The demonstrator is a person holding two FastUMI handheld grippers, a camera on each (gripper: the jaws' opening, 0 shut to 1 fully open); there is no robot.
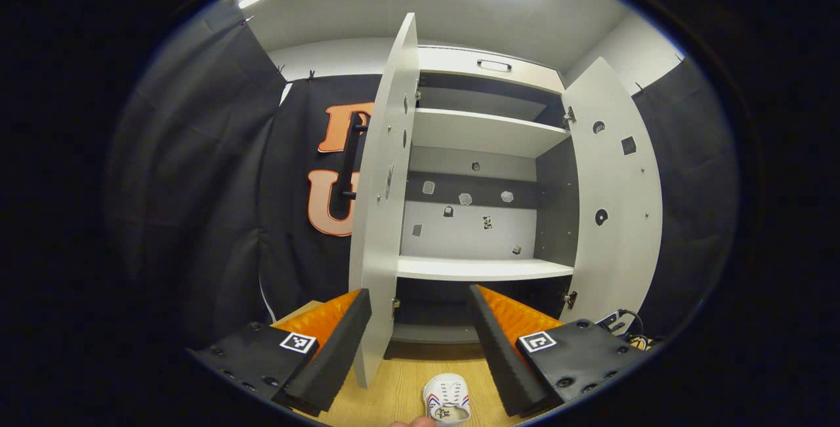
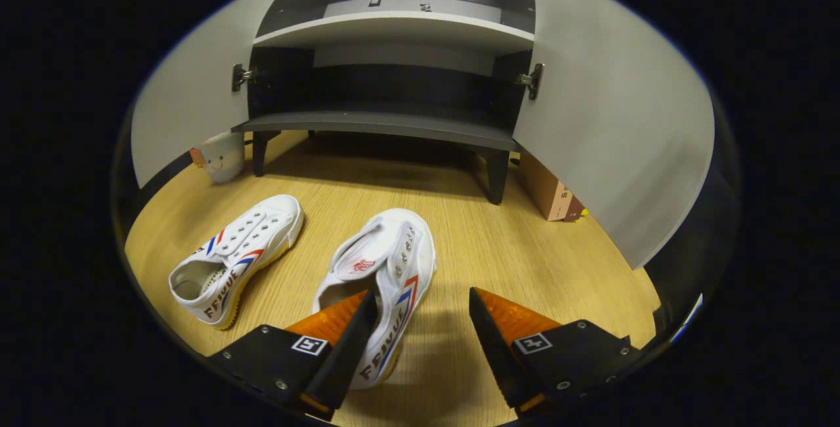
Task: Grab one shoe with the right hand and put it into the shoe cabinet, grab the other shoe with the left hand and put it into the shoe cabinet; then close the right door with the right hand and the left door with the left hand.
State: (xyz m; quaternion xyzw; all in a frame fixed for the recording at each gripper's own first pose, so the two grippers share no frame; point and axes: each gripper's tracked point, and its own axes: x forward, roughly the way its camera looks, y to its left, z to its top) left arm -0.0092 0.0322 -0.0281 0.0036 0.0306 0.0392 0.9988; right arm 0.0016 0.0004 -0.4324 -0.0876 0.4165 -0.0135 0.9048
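The left gripper (image 1: 420, 328) stood open before the shoe cabinet (image 1: 482, 151), both doors swung wide. At 6 o'clock, 1 white shoe (image 1: 447, 399) lay on the wooden floor (image 1: 400, 381), possibly touched by a fingertip.

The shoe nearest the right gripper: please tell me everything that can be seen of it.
The shoe is a white canvas-like sneaker with red and blue side stripes, metal eyelets and no laces visible, its tongue folded out. It lies tilted on its side on the wooden floor, toe towards the cabinet. The right gripper is open around its heel side, one finger inside the shoe's opening.
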